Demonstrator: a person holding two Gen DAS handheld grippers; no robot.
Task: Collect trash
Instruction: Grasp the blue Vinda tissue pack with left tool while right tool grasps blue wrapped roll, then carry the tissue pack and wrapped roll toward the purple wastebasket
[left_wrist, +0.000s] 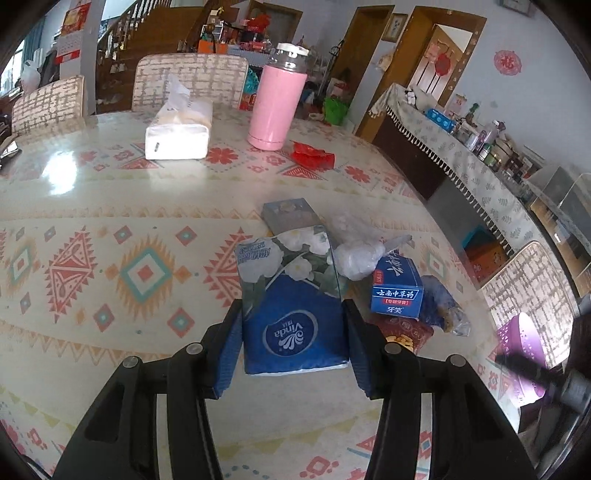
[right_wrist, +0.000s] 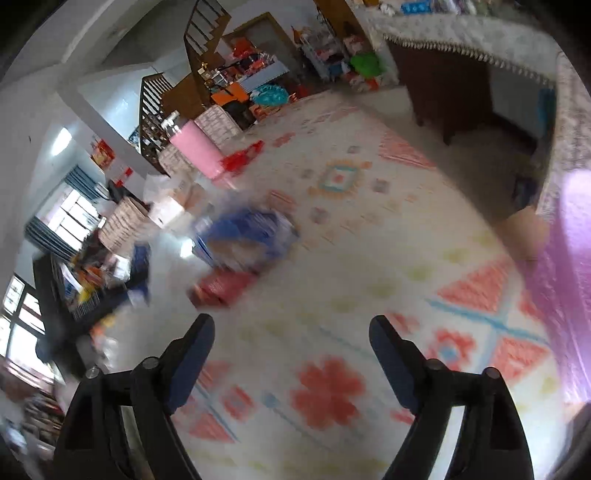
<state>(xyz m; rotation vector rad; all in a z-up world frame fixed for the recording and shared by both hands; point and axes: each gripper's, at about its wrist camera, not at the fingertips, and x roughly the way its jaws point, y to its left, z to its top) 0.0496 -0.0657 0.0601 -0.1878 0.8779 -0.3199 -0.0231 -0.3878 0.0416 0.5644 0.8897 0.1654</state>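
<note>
My left gripper (left_wrist: 291, 325) is shut on a blue Vinda tissue pack (left_wrist: 291, 295) with white flowers, its pads pressing both sides just above the patterned tablecloth (left_wrist: 110, 221). Beside it lie a crumpled clear plastic bag (left_wrist: 356, 256), a blue toothpaste box (left_wrist: 397, 291), a red packet (left_wrist: 402, 330), a blue snack wrapper (left_wrist: 443, 306) and a grey carton (left_wrist: 290, 216). A red wrapper (left_wrist: 312, 155) lies farther back. My right gripper (right_wrist: 291, 339) is open and empty over the tablecloth; the view is blurred, with the blue trash pile (right_wrist: 247, 240) ahead to the left.
A pink thermos (left_wrist: 275, 103) and a white tissue pack (left_wrist: 181, 133) stand at the table's far side. A purple bin (left_wrist: 521, 354) sits at the right table edge, also in the right wrist view (right_wrist: 569, 258). Chairs (left_wrist: 188, 79) surround the table; a sideboard (left_wrist: 461, 162) is at right.
</note>
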